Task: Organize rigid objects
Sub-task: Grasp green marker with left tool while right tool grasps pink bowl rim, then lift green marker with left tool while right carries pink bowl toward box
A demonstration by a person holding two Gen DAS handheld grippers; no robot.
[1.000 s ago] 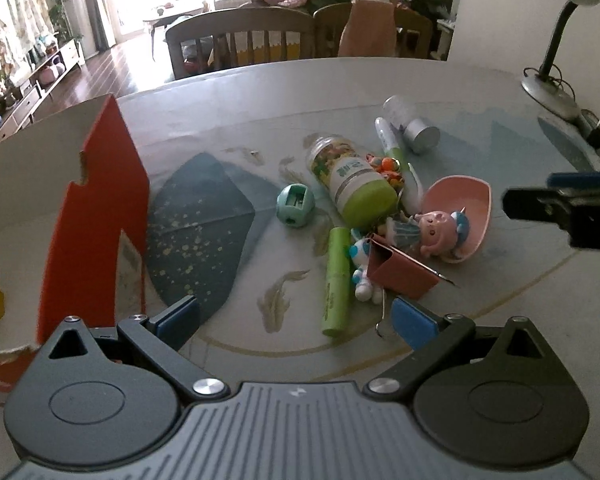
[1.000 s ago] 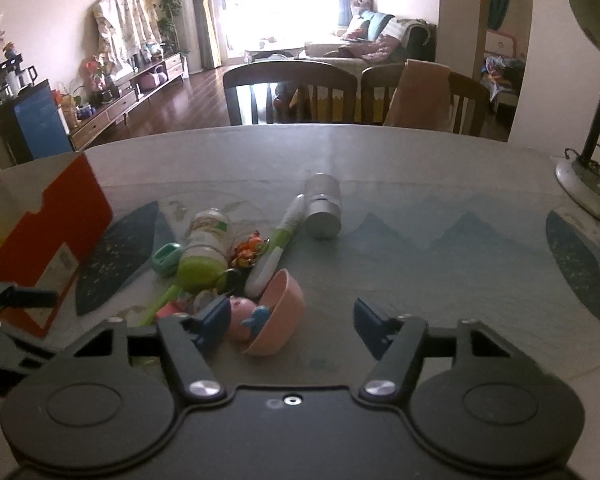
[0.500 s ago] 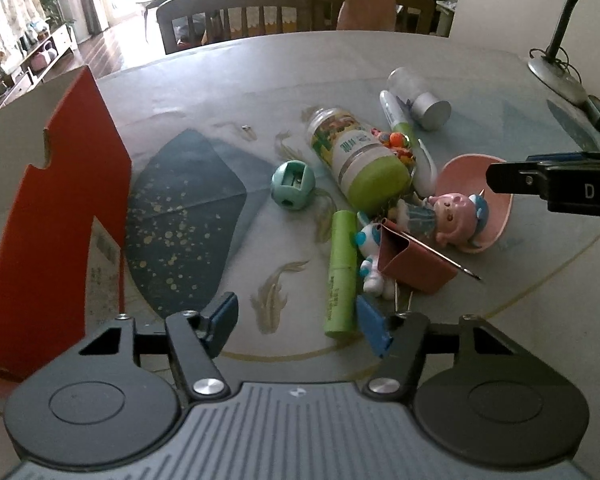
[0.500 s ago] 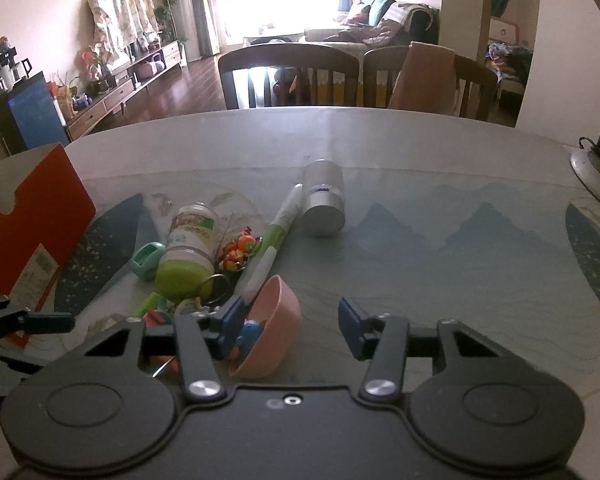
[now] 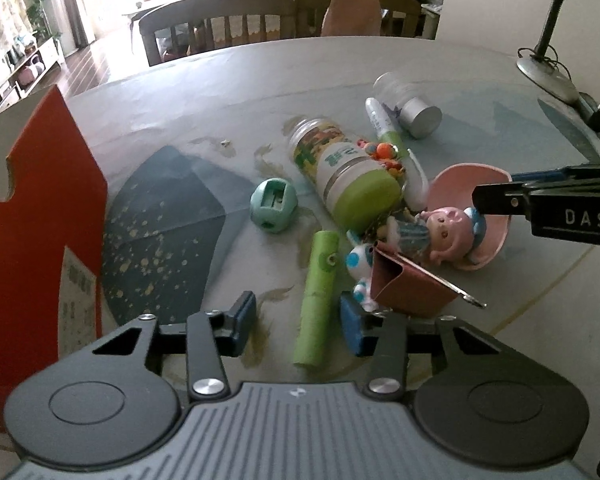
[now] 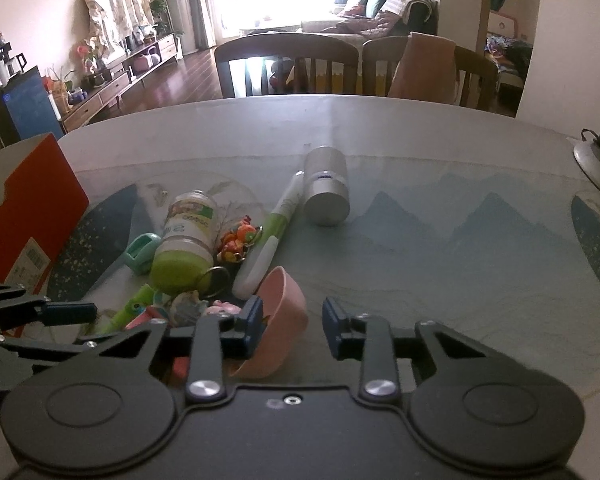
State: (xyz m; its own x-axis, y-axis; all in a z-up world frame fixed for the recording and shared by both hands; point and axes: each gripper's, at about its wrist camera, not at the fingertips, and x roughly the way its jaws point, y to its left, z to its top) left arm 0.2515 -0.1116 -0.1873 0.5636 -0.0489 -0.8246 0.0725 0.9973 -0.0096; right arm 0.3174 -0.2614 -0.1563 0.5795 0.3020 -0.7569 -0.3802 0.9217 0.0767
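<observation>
Left wrist view first: over the last second I'd brought the left gripper (image 5: 298, 322) down and in on the pile, and its jaws had narrowed a fair bit but were parted with nothing between the pads yet. They ended up straddling the near end of the green tube (image 5: 317, 298), which lay flat, pointing away from me, with the red binder clip (image 5: 410, 290) touching the right pad's side. So I reckon the tube was my first pick.

Just past it sat the teal sharpener (image 5: 274, 205), the green-capped bottle (image 5: 342, 174) on its side, and the little pink doll (image 5: 448, 236) leaning in the pink bowl (image 5: 470, 178). The orange box (image 5: 40, 240), standing by the table's left edge, looked like where stuff goes.

Right wrist view: the right gripper (image 6: 292, 328) had dropped closer too, jaws also narrower than before, still gapped and holding nothing, its left pad tucked inside the bowl's rim, so it seemed lined up to pinch that wall. Farther out toward the table's middle lay the white marker (image 6: 274, 232) and silver-capped jar (image 6: 326, 192), untouched. Nothing's sorted yet.
</observation>
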